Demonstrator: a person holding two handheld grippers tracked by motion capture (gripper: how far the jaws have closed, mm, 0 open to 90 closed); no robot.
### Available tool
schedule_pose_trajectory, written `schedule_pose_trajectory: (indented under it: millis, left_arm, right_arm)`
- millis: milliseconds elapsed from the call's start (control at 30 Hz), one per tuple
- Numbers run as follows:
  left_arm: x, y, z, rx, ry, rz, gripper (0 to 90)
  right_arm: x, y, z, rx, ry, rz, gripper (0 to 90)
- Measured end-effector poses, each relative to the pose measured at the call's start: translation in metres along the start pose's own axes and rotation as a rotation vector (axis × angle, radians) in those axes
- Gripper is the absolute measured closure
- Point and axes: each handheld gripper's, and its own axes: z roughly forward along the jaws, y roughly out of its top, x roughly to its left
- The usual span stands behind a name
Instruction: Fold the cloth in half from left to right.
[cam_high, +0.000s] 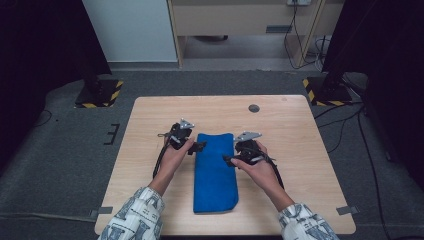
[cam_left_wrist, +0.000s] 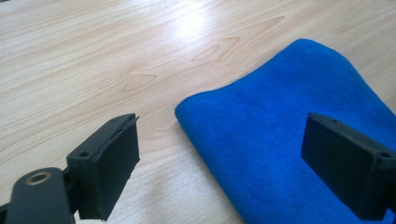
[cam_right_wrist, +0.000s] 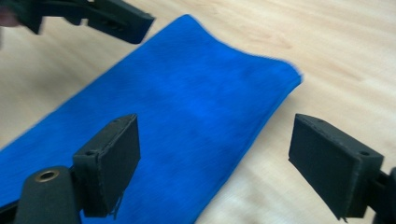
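Note:
A blue towel lies folded into a long strip on the wooden table, running from the middle toward the near edge. My left gripper hovers at the strip's far left corner, jaws open and empty. In the left gripper view the left gripper straddles the towel edge, one jaw over wood, one over cloth. My right gripper is open at the towel's right edge. The right gripper spans that edge of the towel, with the left gripper's jaw tips beyond it.
A small round grommet sits in the tabletop at the far side. Two stand bases with yellow-black stripes flank the table on the carpet, and cables trail on the floor to the right.

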Motion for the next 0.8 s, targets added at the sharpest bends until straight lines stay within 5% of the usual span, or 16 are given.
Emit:
schedule_pose_trajectory:
  millis: [400,800]
  left_arm:
    - [0.005,0.007,0.003,-0.022,-0.003,-0.035,10.7]
    - [0.004,0.011,0.012,-0.002,-0.019,-0.046,13.0]
  right_arm:
    - [-0.022,0.023,0.018,-0.014,0.009,0.049,20.4]
    - [-0.042,0.042,0.032,0.01,-0.008,0.04,32.1]
